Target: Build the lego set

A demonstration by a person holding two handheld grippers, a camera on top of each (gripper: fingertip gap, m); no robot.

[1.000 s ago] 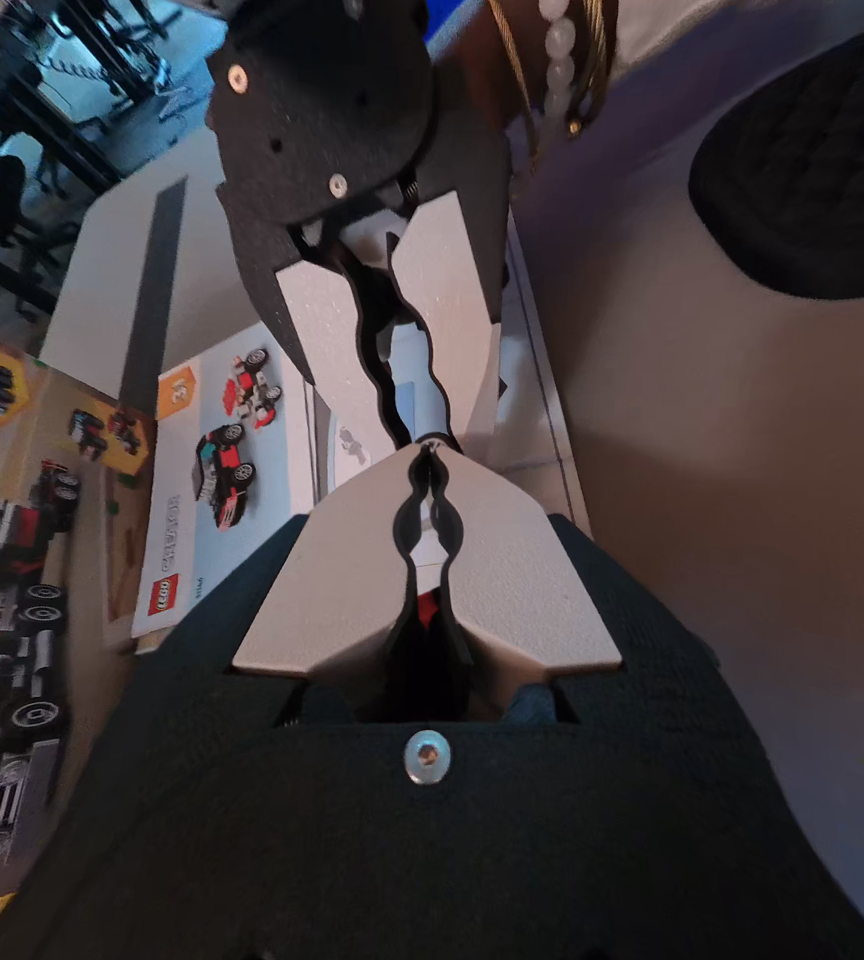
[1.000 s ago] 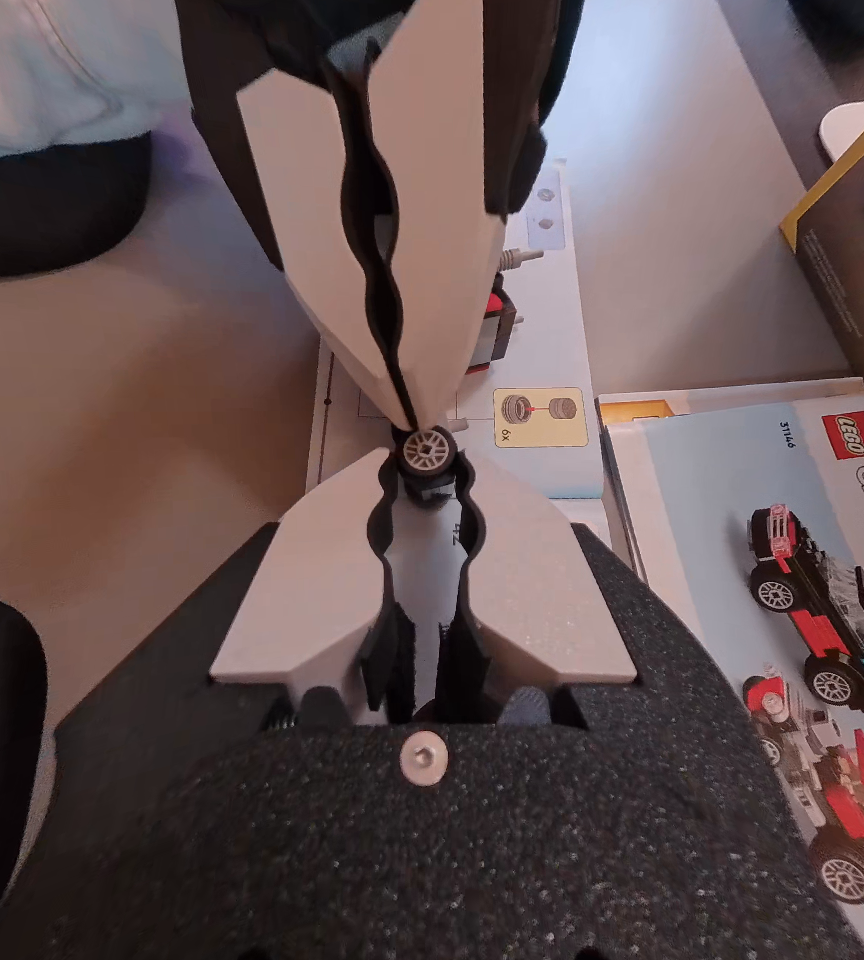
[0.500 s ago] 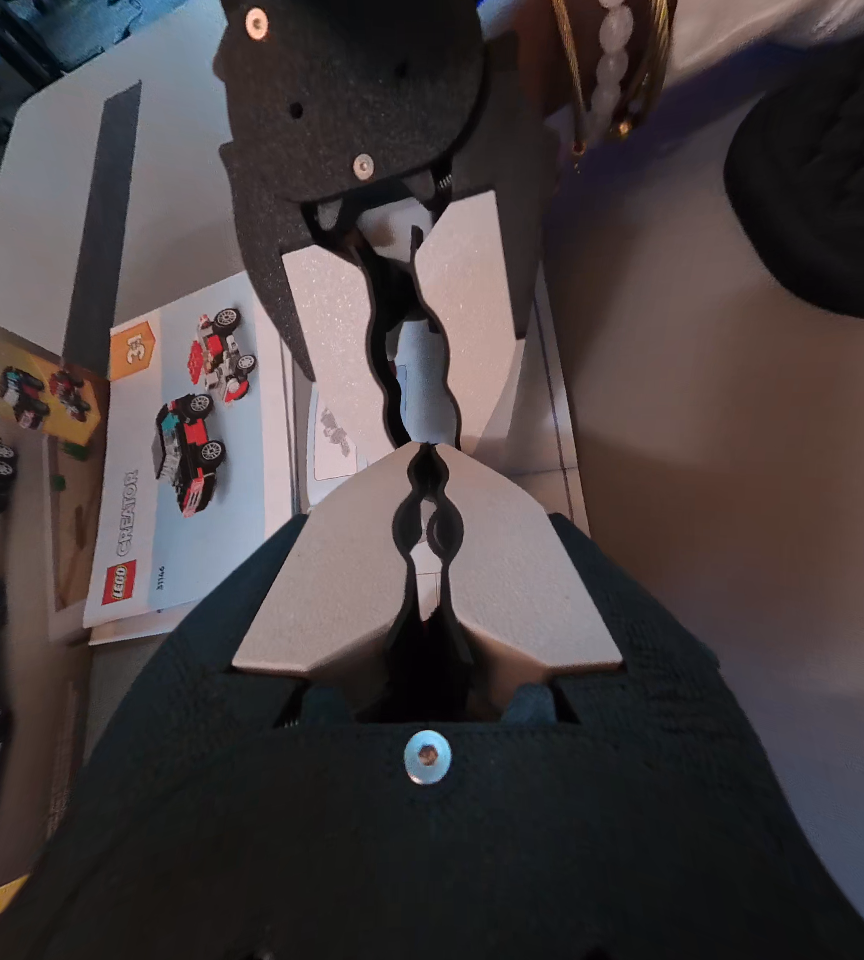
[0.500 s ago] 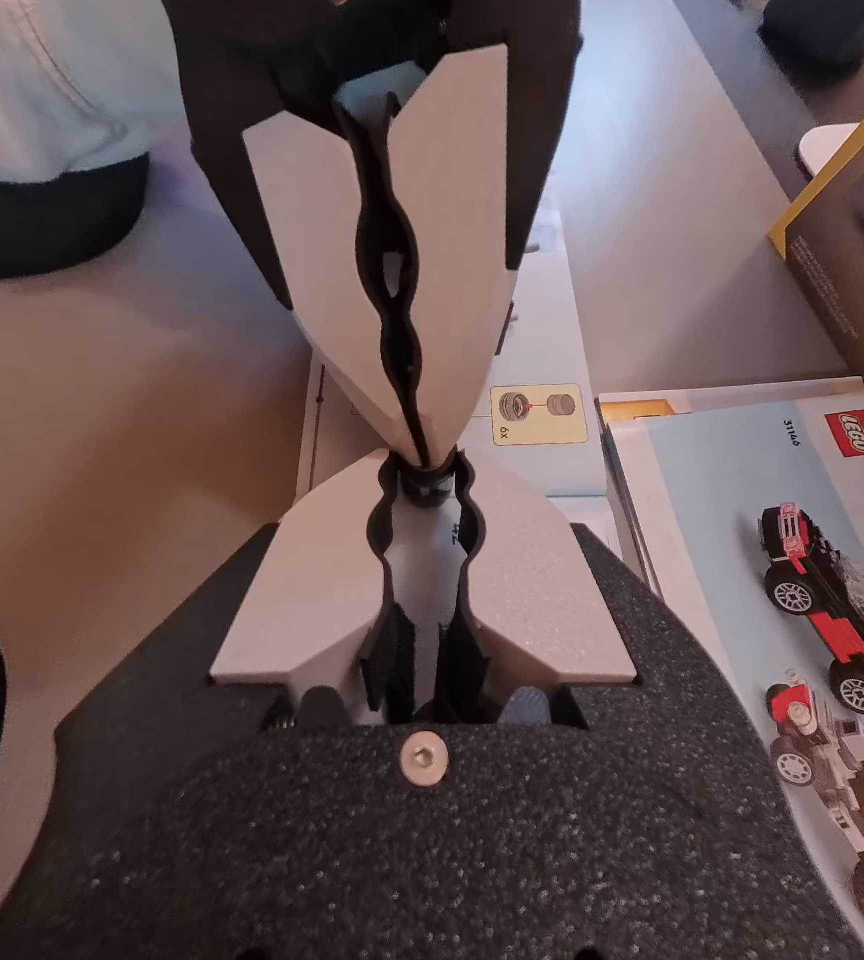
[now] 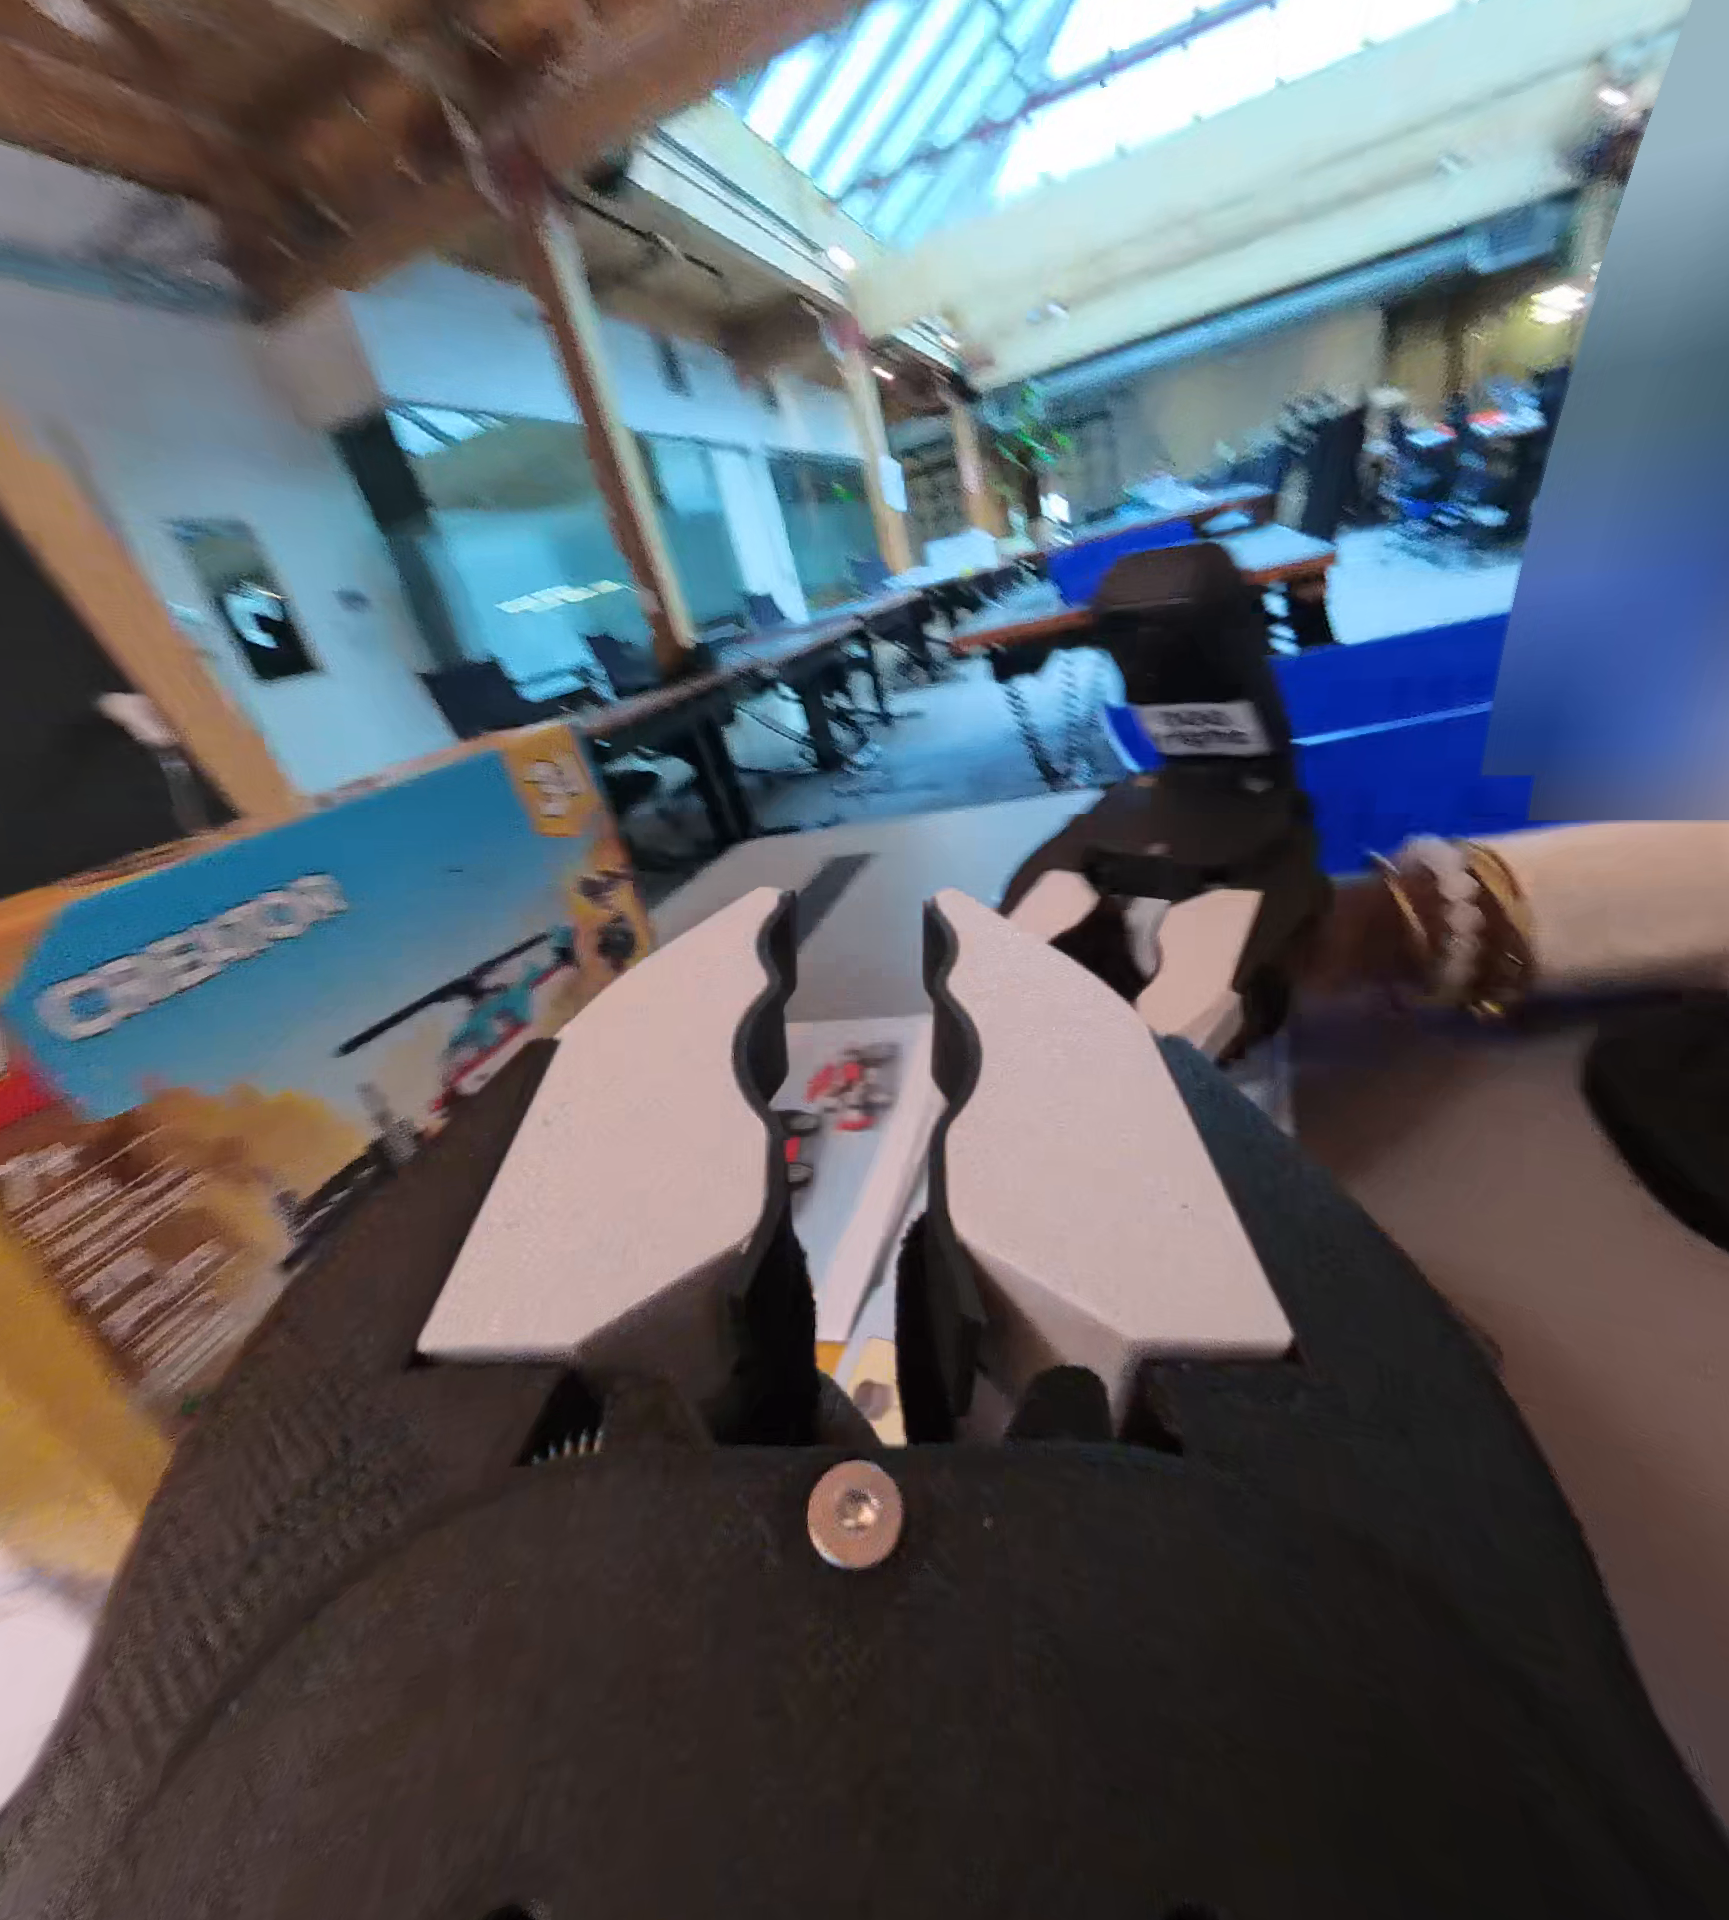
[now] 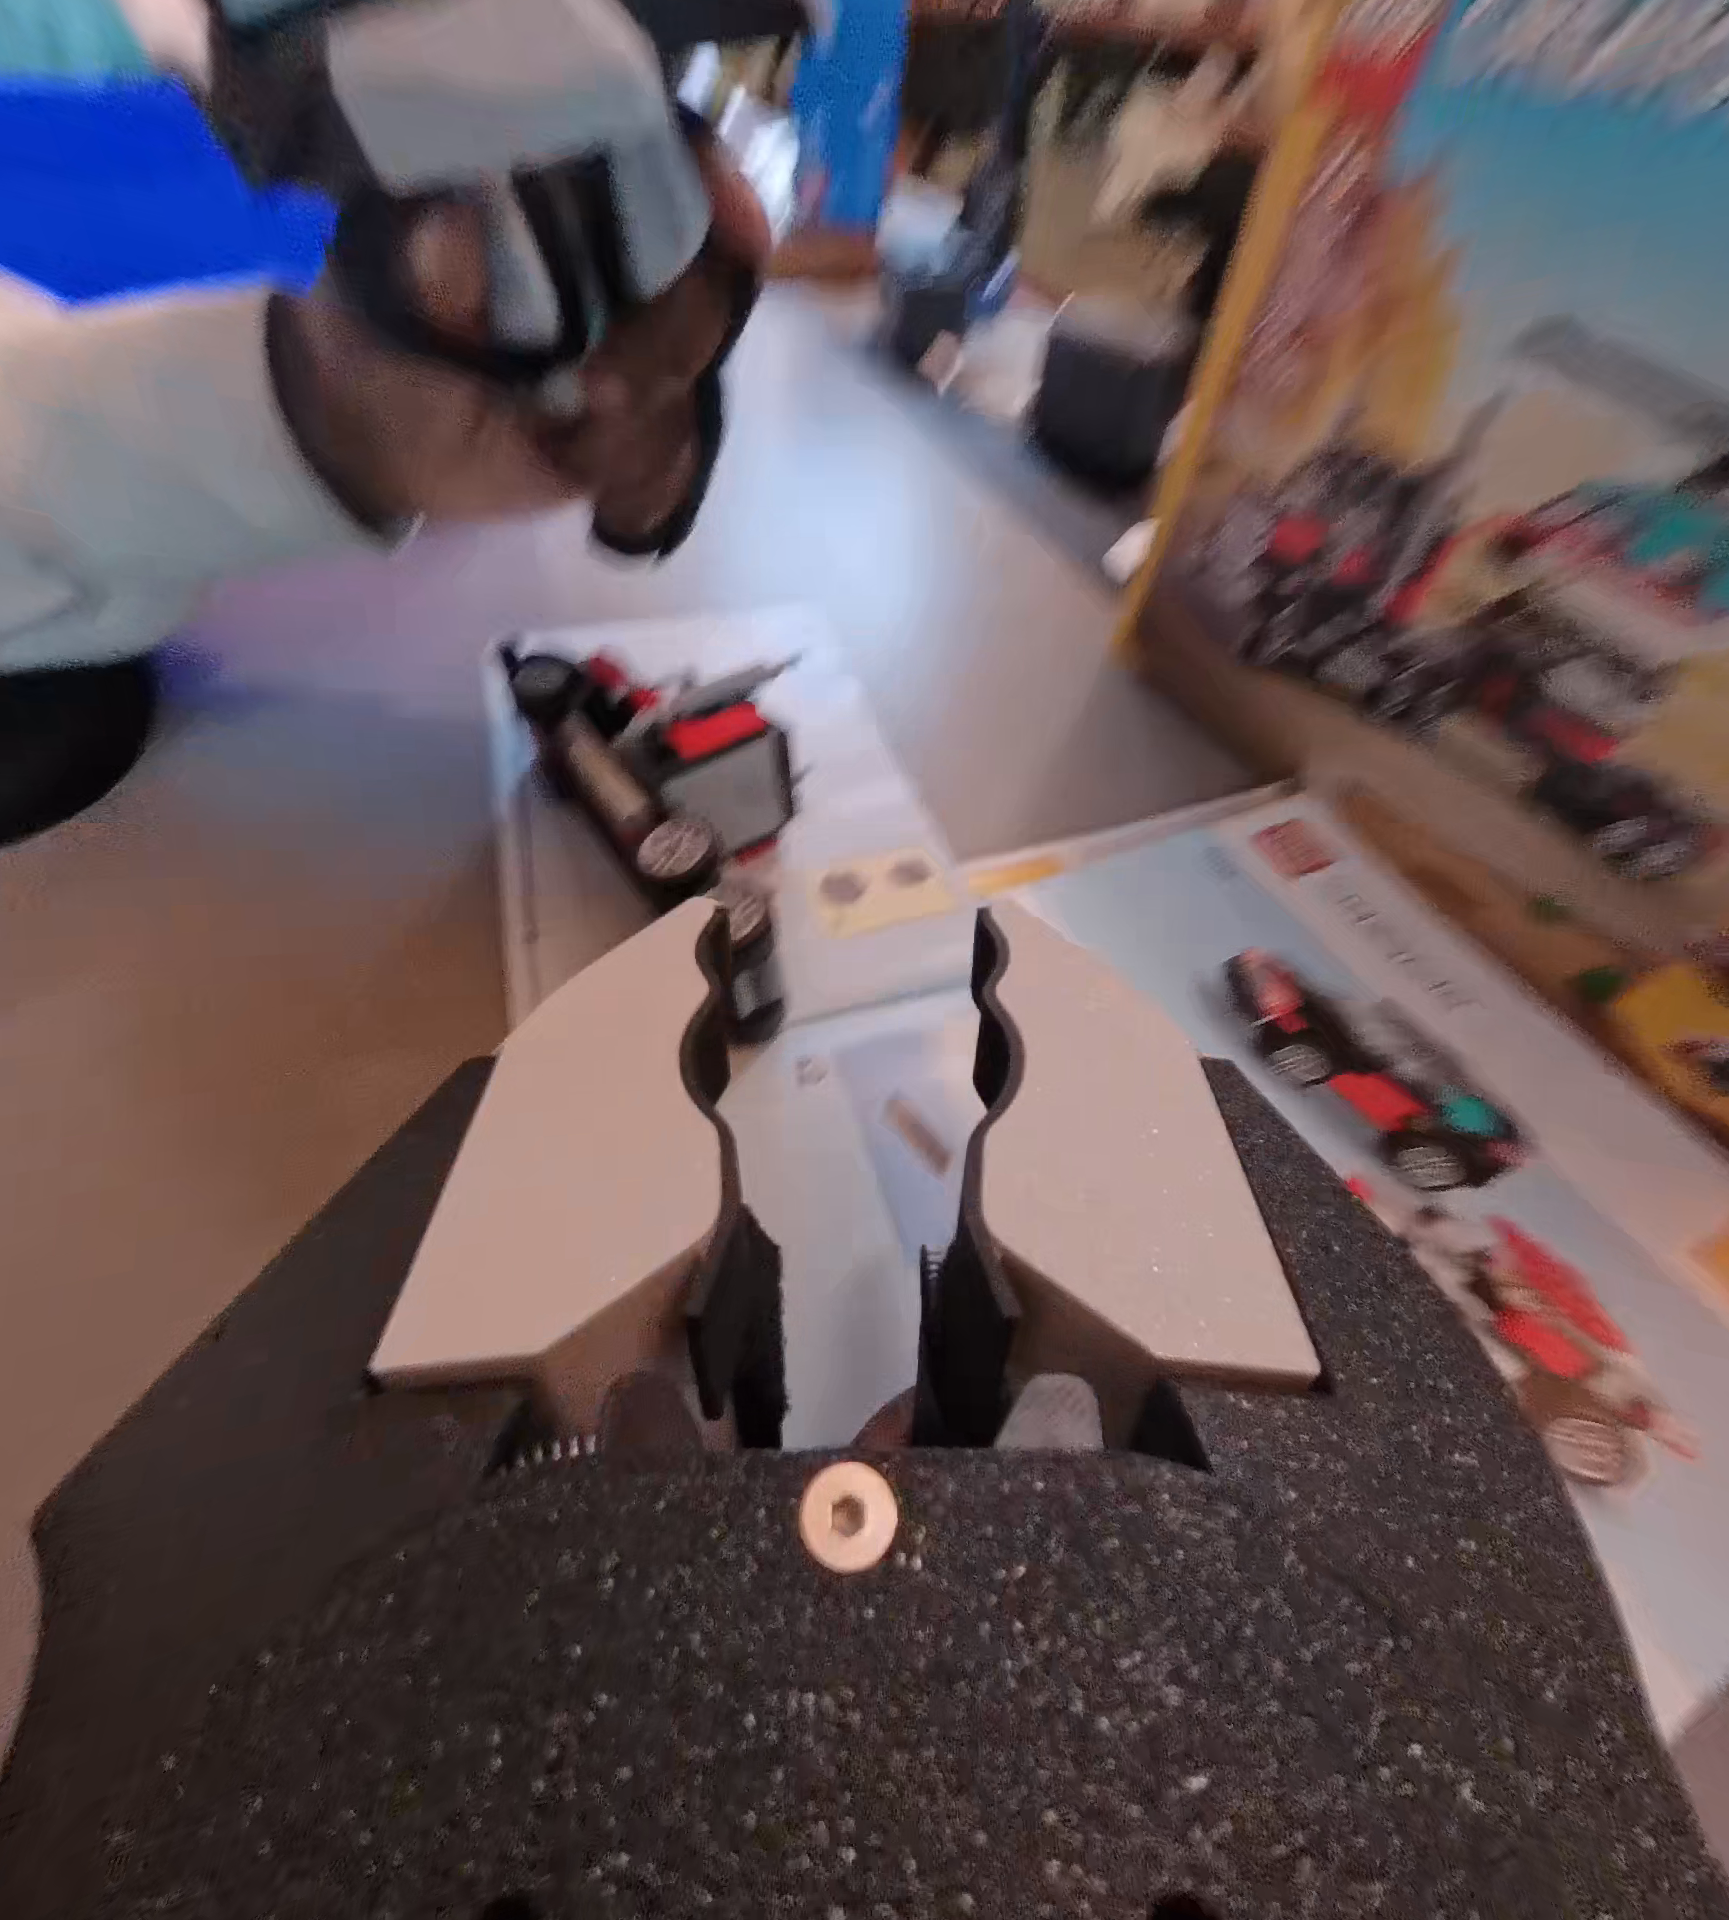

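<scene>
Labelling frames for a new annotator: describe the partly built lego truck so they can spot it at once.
Start at the big set box standing on the right of the right wrist view. Left of it, an open instruction booklet lies flat on the table. The lego truck sits on that page, the only real brick model there; the other vehicles are printed pictures.

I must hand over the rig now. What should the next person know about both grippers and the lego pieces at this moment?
Left gripper: open, empty, raised off the table.
Right gripper: open, empty, just in front of the model.
The lego truck lies on the open instruction page, with wheels fitted along its near side. The closed booklet lies to its right, and the set box stands behind that.
Done: the chassis, the cab parts and some wheels are on. The views are blurred, so I cannot count the wheels.
Left: check the open page for the next step, then find the next pieces; no loose ones are in view.
</scene>
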